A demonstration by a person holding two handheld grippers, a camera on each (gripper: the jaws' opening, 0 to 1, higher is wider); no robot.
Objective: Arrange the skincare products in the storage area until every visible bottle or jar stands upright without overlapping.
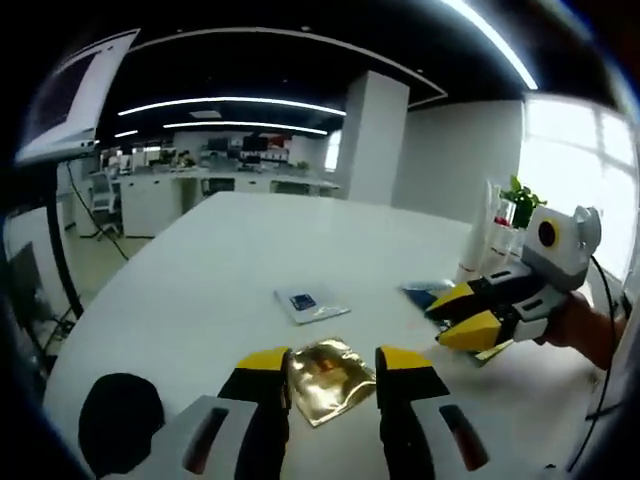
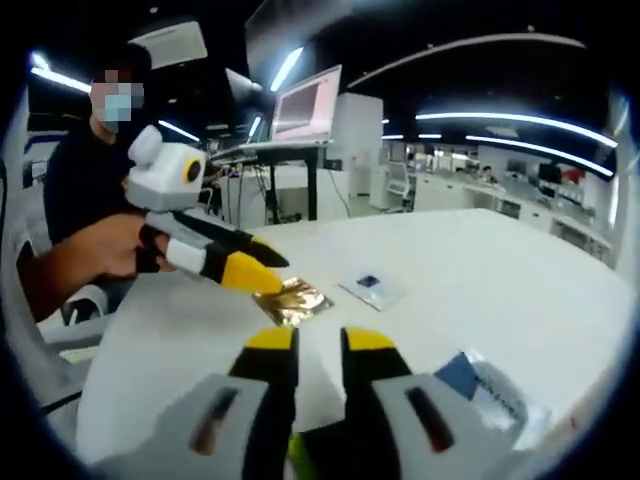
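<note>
1. Tongs of the left gripper (image 1: 330, 375) are seen nearest in the left gripper view, held apart on either side of a gold foil sachet (image 1: 328, 376) that lies flat on the white tabletop (image 1: 200, 280); whether the sachet is touched cannot be told.
2. Tongs of the right gripper (image 2: 320, 345) are seen nearly together in the right gripper view, with nothing clamped between them; a blue-and-white packet (image 2: 490, 390) lies just beside them on the tabletop.
3. Slightly farther off, a small clear sachet with a dark blue label (image 1: 308, 302) is seen lying flat, apart from the gold one.
4. At the far right of the tabletop, white upright bottles (image 1: 487, 235) are made out near a small green plant (image 1: 518, 200); their details are too small to tell.
5. Progress is judged slight: the sachets are still scattered flat and nothing is gripped, so gathering and arranging appears mostly left to do.
</note>
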